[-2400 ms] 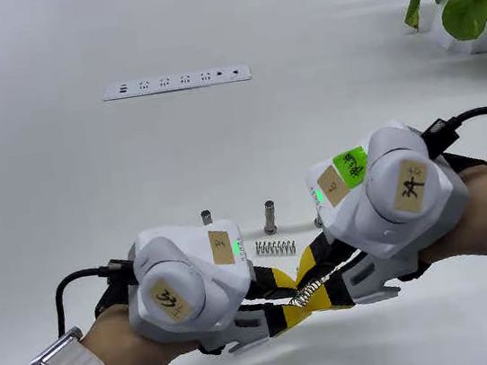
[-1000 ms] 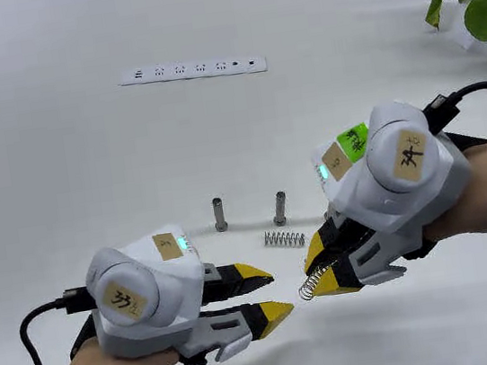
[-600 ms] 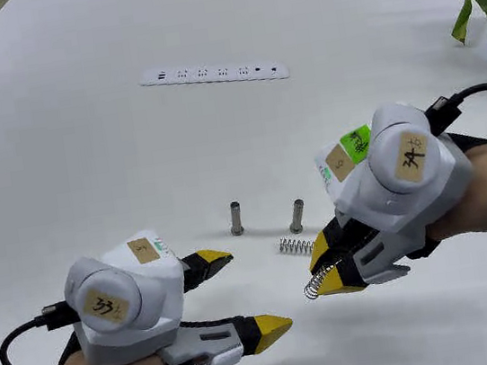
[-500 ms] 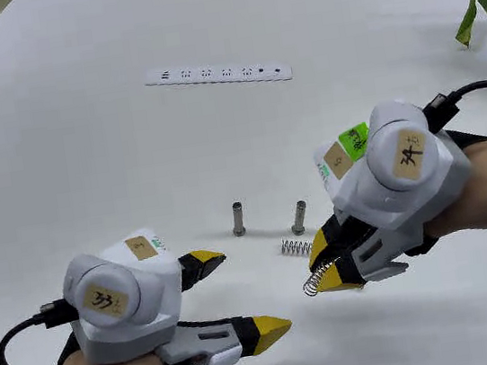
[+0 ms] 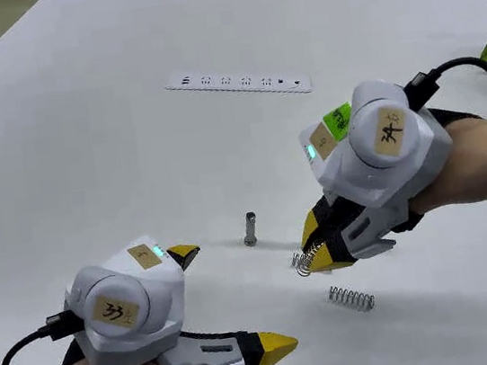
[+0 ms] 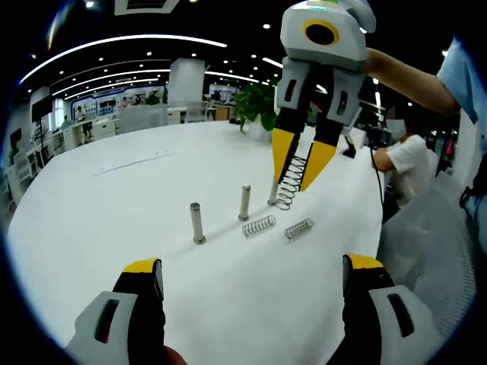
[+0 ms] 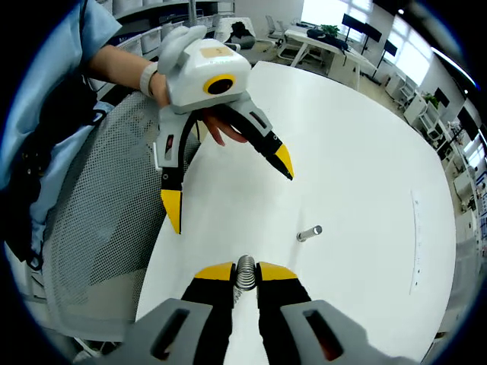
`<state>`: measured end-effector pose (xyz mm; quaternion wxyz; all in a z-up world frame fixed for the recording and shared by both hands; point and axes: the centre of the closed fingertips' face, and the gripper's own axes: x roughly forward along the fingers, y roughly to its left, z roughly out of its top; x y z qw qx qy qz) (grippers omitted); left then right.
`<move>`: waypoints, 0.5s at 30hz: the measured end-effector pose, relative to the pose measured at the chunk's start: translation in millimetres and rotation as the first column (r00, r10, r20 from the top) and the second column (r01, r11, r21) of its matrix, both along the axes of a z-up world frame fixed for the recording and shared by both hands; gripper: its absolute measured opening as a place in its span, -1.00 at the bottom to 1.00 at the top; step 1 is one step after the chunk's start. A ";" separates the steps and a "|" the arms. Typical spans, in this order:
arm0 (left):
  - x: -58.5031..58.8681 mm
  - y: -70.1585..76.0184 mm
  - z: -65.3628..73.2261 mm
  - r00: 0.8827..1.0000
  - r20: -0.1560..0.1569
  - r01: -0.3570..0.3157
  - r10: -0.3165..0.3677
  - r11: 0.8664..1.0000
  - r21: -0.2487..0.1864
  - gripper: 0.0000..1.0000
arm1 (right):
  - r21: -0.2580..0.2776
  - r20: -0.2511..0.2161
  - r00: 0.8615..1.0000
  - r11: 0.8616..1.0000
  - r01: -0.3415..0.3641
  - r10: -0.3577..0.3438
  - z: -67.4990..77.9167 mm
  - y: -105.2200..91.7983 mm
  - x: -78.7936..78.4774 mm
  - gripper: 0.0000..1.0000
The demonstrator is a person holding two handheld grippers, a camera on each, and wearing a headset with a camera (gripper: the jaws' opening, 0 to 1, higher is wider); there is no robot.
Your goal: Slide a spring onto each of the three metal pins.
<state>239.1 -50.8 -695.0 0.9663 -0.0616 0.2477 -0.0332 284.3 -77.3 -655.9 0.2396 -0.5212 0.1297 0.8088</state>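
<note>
The left tongs (image 5: 230, 300) are to the near left of the first pin (image 5: 250, 229), low over the white bench (image 5: 69, 171), with the jaws spread wide and nothing between them. Far behind the first pin a power strip (image 5: 239, 83) lies flat. In the left gripper view a second pin (image 6: 244, 201) and a third pin (image 6: 272, 190) stand in one row past the first pin. A loose spring (image 6: 259, 226) lies on the bench to the right of the first pin, and a second loose spring (image 6: 298, 228) lies farther right of it. The right tongs (image 5: 314, 247) are to the right of the first pin, with the jaws closed on a held spring (image 5: 304, 261), which hangs from the tips at the third pin. I cannot tell whether it touches that pin.
</note>
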 end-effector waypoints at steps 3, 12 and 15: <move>0.1 2.5 0.6 1.000 0.007 -0.020 0.020 1.000 -0.007 1.00 | 0.002 0.007 1.000 1.000 -0.010 0.010 2.1 13.8 3.6 -0.76; -0.3 8.5 2.3 0.999 0.020 -0.044 0.044 0.999 -0.003 1.00 | 0.004 0.064 0.995 0.997 -0.075 0.074 3.5 46.9 8.6 -0.76; 0.3 7.2 3.6 0.999 0.026 -0.044 0.044 0.999 -0.006 1.00 | -0.009 0.084 0.991 0.995 -0.101 0.101 -0.4 55.7 8.9 -0.76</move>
